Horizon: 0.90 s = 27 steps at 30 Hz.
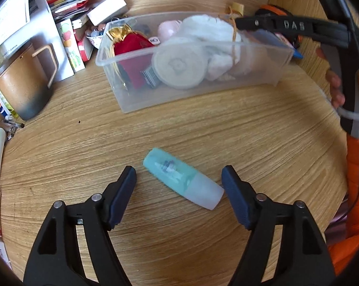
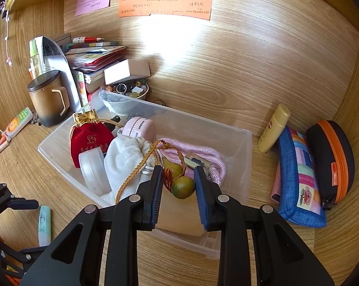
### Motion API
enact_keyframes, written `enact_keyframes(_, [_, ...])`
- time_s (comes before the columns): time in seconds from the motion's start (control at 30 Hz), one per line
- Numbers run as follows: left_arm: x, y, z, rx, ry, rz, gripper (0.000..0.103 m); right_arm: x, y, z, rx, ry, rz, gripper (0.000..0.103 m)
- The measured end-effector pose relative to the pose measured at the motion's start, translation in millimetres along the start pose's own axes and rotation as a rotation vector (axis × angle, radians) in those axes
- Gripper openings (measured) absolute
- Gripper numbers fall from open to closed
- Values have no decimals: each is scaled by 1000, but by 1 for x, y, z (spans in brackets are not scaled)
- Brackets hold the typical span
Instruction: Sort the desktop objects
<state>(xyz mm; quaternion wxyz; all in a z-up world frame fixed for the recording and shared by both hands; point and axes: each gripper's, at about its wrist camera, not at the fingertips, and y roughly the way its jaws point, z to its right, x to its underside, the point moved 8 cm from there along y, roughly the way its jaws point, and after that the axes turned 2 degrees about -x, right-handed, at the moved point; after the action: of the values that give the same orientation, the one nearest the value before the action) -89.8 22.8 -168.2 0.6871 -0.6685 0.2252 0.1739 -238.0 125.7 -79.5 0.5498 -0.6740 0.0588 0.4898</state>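
- Lying on its side on the wooden desk (image 1: 227,128), the teal bottle (image 1: 183,181) sits between the spread fingers of the left gripper (image 1: 179,181); its teal end points to about 10 o'clock and its frosted cap to about 4 o'clock; neither pad touches it, though the cap lies just beside the right-hand pad; the jaws stand wide apart and hold nothing
- At 12 o'clock from the bottle, well apart from it, the clear plastic bin (image 1: 263,76) rests on the desk; inside it show a red velvet pouch (image 1: 134,47), a round translucent case (image 1: 178,68) and a white cloth bundle (image 1: 215,38)
- At 9 o'clock in the left wrist view a brown lidded mug (image 1: 24,81) stands upright beside stacked books and papers
- In the right wrist view the right gripper (image 2: 178,186) hovers over the near end of the bin, jaws partly open; a green-brown gourd charm (image 2: 183,187) on a braided gold cord (image 2: 134,172) lies in the gap between the pads; whether either pad touches it cannot be told
- At 3 o'clock of the bin, on the desk, a blue patchwork pouch (image 2: 298,178) lies against a black case with an orange zip (image 2: 332,164); a yellow tube (image 2: 273,128) leans at about 1 o'clock from the pouch
- At 8 o'clock in that view the teal bottle appears again, near the left gripper's fingers
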Motion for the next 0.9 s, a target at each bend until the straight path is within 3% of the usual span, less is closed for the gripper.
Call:
enact_keyframes(0.23, [-3, 3, -1, -9, 36, 34, 74, -1, 4, -1, -4, -4, -10, 24])
enact_keyframes(0.33, [-4, 2, -3, -14, 34, 43, 61, -3, 3, 0, 2, -3, -12, 27])
enact_keyframes(0.47, [-6, 1, -5, -19, 34, 43, 40, -6, -1, 2, 14, 4, 5, 47])
enact_keyframes(0.57, [-8, 1, -4, -24, 37, 45, 29, -8, -5, 1, 13, 9, 14, 61])
enact_keyframes(0.63, [-9, 2, -2, -29, 40, 47, 25, -9, -9, -1, 16, 5, 24, 64])
enact_keyframes(0.9, [-11, 5, 7, -24, 42, 61, 25, -9, -21, -6, 19, -6, 40, 67])
